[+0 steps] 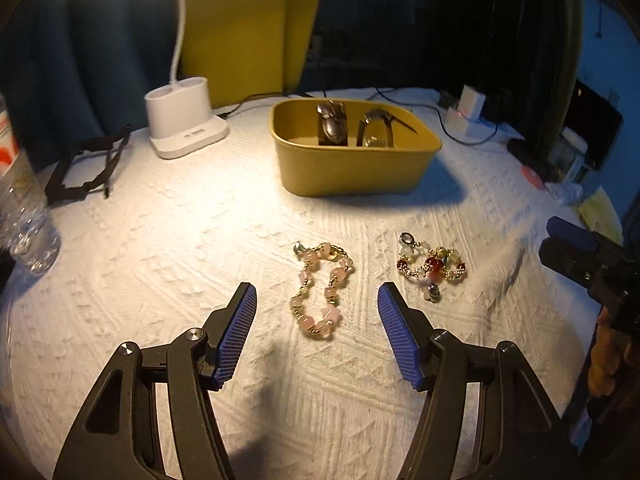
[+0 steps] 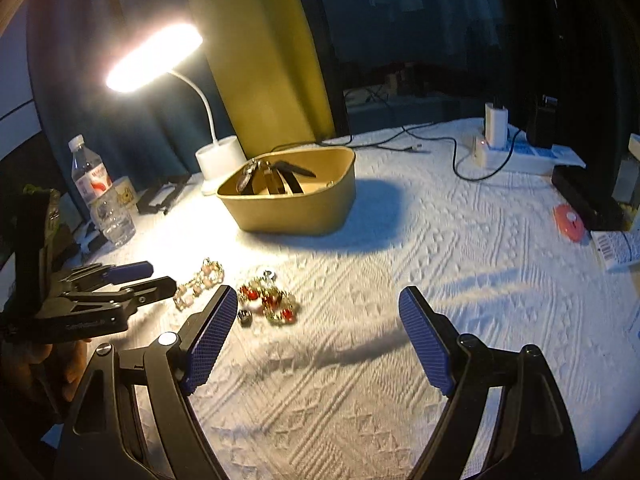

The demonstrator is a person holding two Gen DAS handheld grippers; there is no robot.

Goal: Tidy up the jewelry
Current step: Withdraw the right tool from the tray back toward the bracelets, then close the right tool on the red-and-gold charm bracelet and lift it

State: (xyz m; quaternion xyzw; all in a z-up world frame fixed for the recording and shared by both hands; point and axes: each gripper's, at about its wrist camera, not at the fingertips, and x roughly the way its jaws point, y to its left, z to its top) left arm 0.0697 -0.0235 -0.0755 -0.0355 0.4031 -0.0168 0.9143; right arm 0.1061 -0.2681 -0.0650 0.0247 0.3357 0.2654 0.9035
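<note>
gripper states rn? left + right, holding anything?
Left gripper: open, empty, its fingers either side of the pink bracelet in view.
Right gripper: open, empty, red-bead bracelet beside its left finger.

A white textured cloth (image 1: 200, 240) is spread over the table. On it are set a mustard-yellow box (image 1: 352, 160), a white lamp base (image 1: 184, 124), a clear plastic bottle (image 2: 105, 196) and a black frame-like item (image 1: 86, 164). Two bracelets are laid near each other: a pink beaded bracelet (image 1: 320, 288) and a red and gold bracelet (image 1: 430, 268). A power strip (image 2: 520, 156) and an orange disc (image 2: 570, 218) are placed farther off.
</note>
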